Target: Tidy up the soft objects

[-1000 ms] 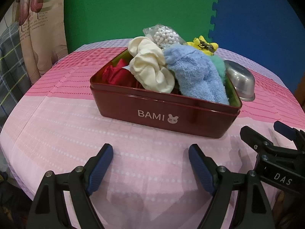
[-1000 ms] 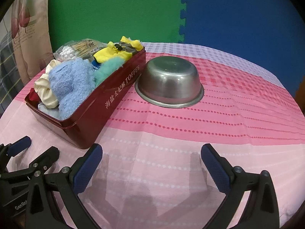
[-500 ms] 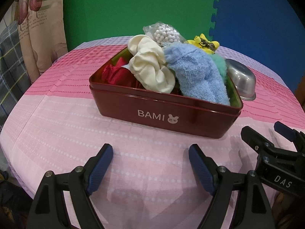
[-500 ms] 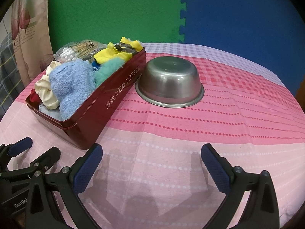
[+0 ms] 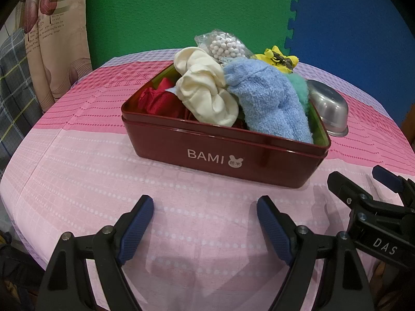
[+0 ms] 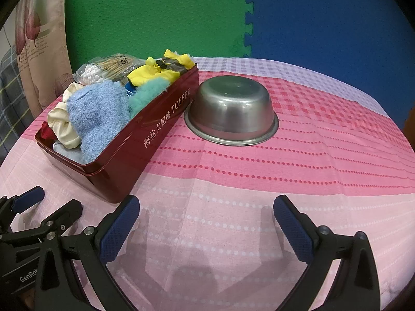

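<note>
One round table under a pink woven tablecloth [image 6: 298, 181] with dotted stripes fills the lower part of both views, deeper pink toward the back. Behind it stand two foam wall mats with jigsaw edges, one green [image 6: 155, 13] in the upper left and one blue [image 6: 337, 13] in the upper right.

One dark red glossy rectangular tin [image 5: 223, 160], printed BAMI on its short end, sits at the centre of the left wrist view and at the left of the right wrist view. It is heaped with soft things: one fluffy light blue terry cloth [image 5: 267, 103], one cream satin scrunchie [image 5: 205, 90], one crumpled red fabric piece [image 5: 158, 101], one teal fuzzy cloth [image 6: 145, 93], one yellow cloth bundle [image 6: 155, 73] and one clear crinkly bag of white beads [image 5: 228, 46].

One upturned round stainless steel bowl [image 6: 232, 108], smooth and shiny, rests just beside the tin's long side, at the centre of the right wrist view.

Two black clamp-style grippers with ribbed blue pads hover low over the cloth. The left gripper [image 5: 205, 223], at the bottom of its own view, has its jaws spread wide with nothing between them. The right gripper [image 6: 206, 225] is likewise spread apart and empty.
</note>
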`<state>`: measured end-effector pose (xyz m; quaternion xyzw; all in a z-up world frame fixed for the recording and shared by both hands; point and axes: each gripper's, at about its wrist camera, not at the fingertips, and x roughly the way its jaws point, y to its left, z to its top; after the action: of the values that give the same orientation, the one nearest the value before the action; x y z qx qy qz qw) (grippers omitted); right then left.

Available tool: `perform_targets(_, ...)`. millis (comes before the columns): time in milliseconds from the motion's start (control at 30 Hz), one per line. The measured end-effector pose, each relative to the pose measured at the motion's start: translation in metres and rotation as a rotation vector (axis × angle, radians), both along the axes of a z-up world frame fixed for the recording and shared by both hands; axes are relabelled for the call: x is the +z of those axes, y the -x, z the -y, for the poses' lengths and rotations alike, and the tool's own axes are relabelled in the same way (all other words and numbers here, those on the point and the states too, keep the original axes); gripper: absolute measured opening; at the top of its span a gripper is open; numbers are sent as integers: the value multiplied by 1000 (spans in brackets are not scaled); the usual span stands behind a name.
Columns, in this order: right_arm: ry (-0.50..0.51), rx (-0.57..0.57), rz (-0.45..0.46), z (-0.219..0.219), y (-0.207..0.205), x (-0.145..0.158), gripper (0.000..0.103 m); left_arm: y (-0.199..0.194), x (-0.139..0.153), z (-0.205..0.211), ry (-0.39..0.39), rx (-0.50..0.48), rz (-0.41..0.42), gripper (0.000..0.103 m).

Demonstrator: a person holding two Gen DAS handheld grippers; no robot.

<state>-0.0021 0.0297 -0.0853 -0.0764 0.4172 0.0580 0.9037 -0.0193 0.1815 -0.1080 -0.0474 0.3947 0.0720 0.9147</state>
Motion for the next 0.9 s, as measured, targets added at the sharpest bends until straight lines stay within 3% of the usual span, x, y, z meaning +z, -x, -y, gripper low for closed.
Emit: perform_targets(900,-2,-3,-7,-2,-1,-1,103,0,0,0,0,0,-1,84)
